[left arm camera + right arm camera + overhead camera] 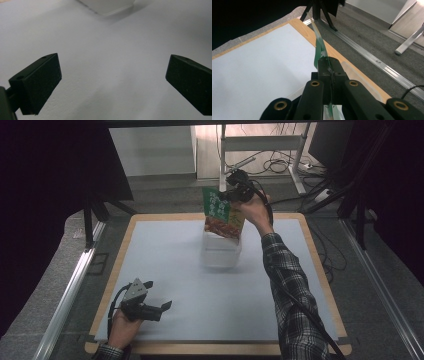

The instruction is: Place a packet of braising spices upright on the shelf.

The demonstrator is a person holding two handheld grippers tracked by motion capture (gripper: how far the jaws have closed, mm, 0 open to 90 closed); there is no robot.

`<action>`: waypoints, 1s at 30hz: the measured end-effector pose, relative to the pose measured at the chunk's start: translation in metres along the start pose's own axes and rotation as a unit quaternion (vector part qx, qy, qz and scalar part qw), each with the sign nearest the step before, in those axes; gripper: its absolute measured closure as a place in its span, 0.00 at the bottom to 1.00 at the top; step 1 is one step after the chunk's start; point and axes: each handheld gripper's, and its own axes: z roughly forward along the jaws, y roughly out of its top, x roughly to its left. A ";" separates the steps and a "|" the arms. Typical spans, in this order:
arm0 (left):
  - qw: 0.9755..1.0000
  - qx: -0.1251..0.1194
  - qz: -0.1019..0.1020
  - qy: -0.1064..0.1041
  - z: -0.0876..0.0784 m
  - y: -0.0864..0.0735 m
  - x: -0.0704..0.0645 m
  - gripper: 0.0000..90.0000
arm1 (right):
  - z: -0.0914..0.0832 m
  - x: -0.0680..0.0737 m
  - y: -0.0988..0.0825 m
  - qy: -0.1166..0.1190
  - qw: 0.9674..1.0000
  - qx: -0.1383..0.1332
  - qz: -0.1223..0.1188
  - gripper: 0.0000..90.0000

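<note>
Right gripper (235, 190): jaws pressed together on the top edge of a green food pouch (222, 214), seen edge-on between the pads in the right gripper view (320, 47). The pouch is held upright in the air at the far middle of the desk (165, 270), its lower end hanging into or just above a clear plastic container (220, 251); which of the two cannot be told.

Left gripper (155, 305): jaws wide apart, nothing between them, resting low over the near left of the white desk surface, well apart from the container. In the left gripper view the container's corner (107, 6) is seen far off.

Step judged in hand: the pouch is being lowered into the container. The next move would call for a straight descent between the container walls, then a release once the pouch is seated.

Label: white characters on the green upper part, a picture of reddish food below; the writing is too small to be read.
</note>
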 end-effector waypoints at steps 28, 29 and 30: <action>1.000 0.004 0.002 0.002 0.001 0.000 -0.001 0.00 | 0.008 0.003 -0.012 -0.020 1.000 -0.007 0.000 0.46; 1.000 0.004 0.001 0.001 0.001 0.000 -0.001 0.00 | 0.007 0.003 -0.012 -0.021 1.000 -0.008 0.000 0.44; 1.000 0.004 0.001 0.001 0.001 0.000 -0.001 0.00 | 0.007 0.003 -0.012 -0.023 1.000 -0.009 -0.002 0.42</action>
